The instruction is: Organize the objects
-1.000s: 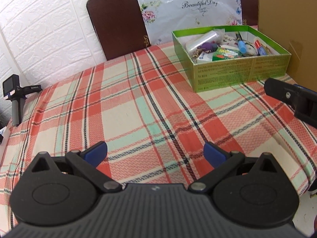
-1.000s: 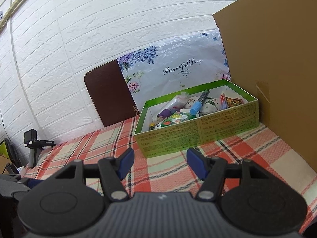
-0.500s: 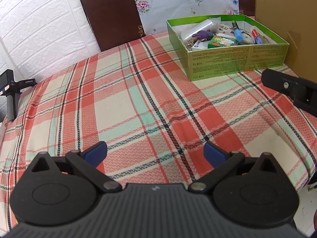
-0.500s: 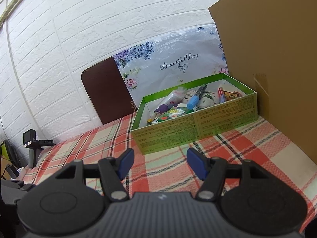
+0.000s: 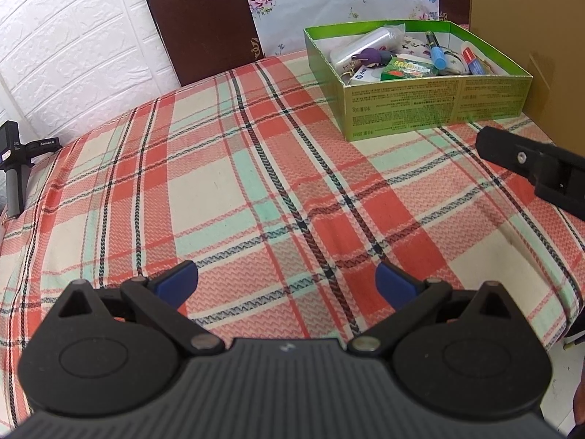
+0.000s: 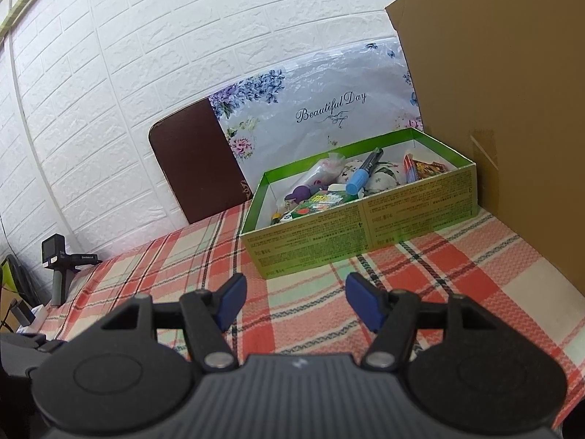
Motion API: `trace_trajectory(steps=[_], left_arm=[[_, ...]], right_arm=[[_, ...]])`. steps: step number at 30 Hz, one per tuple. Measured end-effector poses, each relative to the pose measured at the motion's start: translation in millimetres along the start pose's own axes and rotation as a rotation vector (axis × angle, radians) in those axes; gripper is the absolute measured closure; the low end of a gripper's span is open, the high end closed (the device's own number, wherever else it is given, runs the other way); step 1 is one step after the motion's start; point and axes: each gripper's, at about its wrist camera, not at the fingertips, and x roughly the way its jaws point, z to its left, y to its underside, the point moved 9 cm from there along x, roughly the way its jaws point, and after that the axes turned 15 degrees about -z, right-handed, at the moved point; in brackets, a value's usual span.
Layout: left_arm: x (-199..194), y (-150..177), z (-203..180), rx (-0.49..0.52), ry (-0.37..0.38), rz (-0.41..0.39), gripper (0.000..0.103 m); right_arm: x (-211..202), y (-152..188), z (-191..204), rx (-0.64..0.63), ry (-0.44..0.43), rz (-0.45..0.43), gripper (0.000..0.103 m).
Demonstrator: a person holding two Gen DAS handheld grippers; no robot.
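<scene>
A green cardboard box [image 5: 435, 102] stands at the far right of the plaid table, also in the right wrist view [image 6: 365, 226]. It holds several small things: a blue marker [image 5: 437, 55], a clear plastic roll [image 5: 365, 45], a purple keychain [image 5: 371, 56], a green packet [image 5: 407, 69]. My left gripper [image 5: 287, 281] is open and empty above the table's near middle. My right gripper [image 6: 294, 298] is open and empty, a short way in front of the box; its side shows in the left wrist view [image 5: 533, 168].
The plaid cloth [image 5: 234, 168] covers the table. A brown cardboard sheet [image 6: 512, 109] stands right of the box. A dark chair back [image 5: 201, 25] and a floral bag [image 5: 340, 3] are behind. A small camera on a grip [image 5: 14, 168] stands at the left edge.
My left gripper has tilted and shifted so the box sits higher and nearer the view's right. The right gripper has moved slightly. Both stay open and empty.
</scene>
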Motion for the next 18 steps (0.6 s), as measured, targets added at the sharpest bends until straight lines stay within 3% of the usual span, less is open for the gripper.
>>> trace_trajectory(steps=[18], left_arm=[[7.0, 7.2, -1.1, -0.031, 0.020, 0.047, 0.000]], right_arm=[[4.1, 7.3, 1.4, -0.002, 0.004, 0.019, 0.040]])
